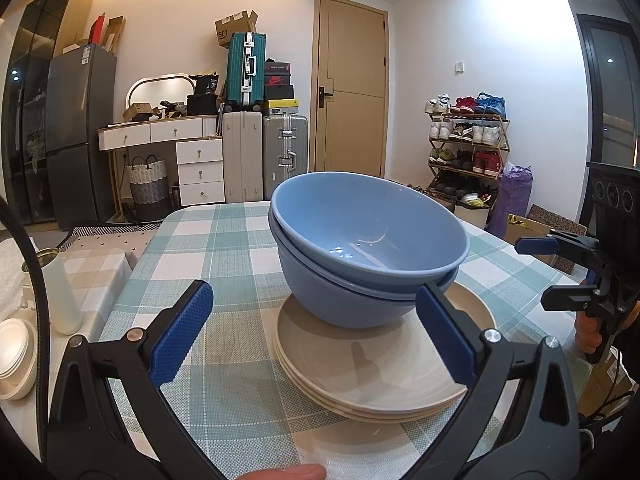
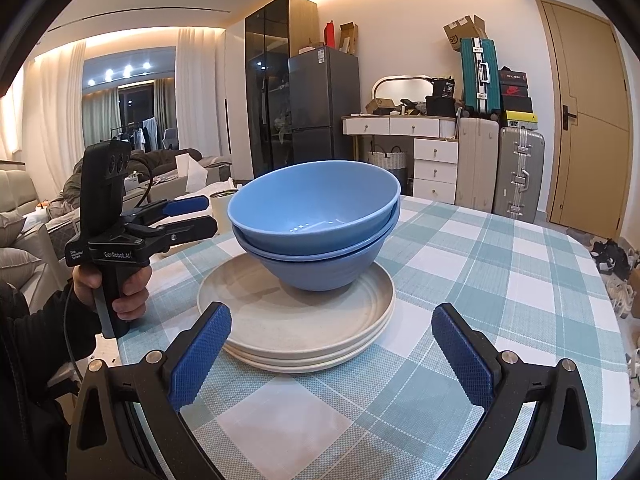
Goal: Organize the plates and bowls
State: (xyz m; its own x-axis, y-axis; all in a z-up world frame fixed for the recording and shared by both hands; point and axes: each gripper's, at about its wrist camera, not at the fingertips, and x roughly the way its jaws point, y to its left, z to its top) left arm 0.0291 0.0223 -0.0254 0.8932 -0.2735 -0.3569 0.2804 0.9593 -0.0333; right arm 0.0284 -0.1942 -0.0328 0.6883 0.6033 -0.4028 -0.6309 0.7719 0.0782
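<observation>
Two smooth, matte blue bowls [image 1: 368, 256] sit nested one inside the other, the upper one tilted slightly in the lower, and the pair rests on a stack of cream plates [image 1: 384, 364] with faintly speckled, shallow round wells and raised rims. That plate stack is the anchor here: it lies on a table [image 2: 500, 280] covered in a woven cloth checked in teal, white and beige, the weave coarse enough to show as a fine grid. The left gripper [image 1: 316, 340] hovers just in front of the plates with its jaws spread wide, holding nothing; its blue pads [image 1: 182, 336] are rubbery and cross-hatched, set on black plastic arms with metal rivets, and one pad overlaps the plate stack in the picture (whether it touches, I cannot tell). The right gripper [image 2: 328, 352] sits on the near side of the plates in its own view, jaws likewise parted and empty. A hand [image 2: 116, 288] beside the plates grips the left tool's black handle.
</observation>
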